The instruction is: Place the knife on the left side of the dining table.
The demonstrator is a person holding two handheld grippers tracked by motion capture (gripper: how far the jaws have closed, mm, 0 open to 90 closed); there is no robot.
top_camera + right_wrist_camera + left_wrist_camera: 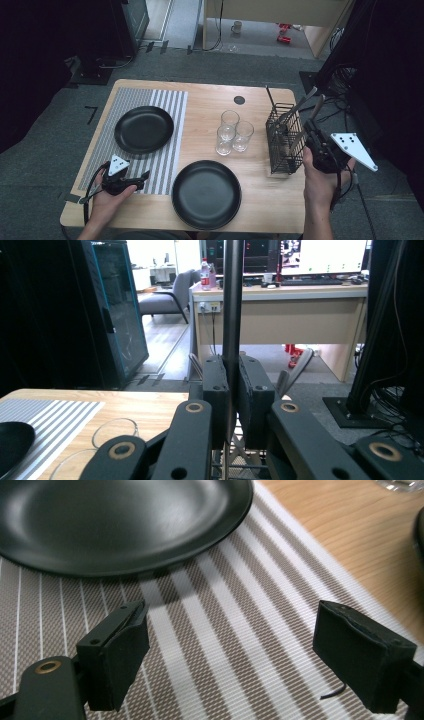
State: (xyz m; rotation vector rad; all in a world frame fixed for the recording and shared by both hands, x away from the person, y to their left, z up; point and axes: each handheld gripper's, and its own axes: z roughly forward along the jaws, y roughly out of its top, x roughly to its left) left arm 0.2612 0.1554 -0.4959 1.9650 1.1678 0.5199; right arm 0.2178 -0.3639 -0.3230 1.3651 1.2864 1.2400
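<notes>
Between right gripper [231, 385] jaws, dark utensil handle [232, 300]

A dark upright rod [232, 300] is clamped between the two black jaws of the right gripper [233, 390], which are closed against it. Below the jaws, wire mesh of a basket [235, 462] is seen. At lower left, the wooden desk [150, 407] carries a striped mat [47, 415], a black plate's edge [12, 442] and glass rims [115, 432].
</notes>
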